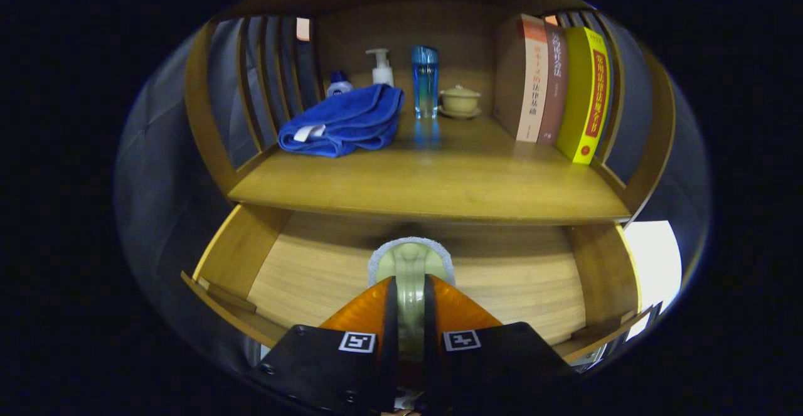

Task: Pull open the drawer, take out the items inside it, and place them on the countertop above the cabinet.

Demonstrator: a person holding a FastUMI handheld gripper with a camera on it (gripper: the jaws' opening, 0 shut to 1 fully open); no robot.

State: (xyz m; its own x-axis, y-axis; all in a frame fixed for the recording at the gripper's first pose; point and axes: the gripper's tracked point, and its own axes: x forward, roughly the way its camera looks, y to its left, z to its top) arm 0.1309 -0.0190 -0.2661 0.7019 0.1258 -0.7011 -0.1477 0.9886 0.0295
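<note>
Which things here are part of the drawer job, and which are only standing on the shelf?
Part of the job:
- open drawer
- pale green brush, held between the fingers above the drawer
- countertop

Just standing about:
- blue towel
- pump bottle
- small blue-capped bottle
- blue glass
- lidded cup
- three books

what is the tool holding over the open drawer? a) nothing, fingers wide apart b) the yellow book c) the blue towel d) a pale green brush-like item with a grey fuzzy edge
d: the tool has both orange fingers pressed on a pale green item with a grey fuzzy rim, above the open drawer; the blue towel and yellow book sit on the countertop.
</note>
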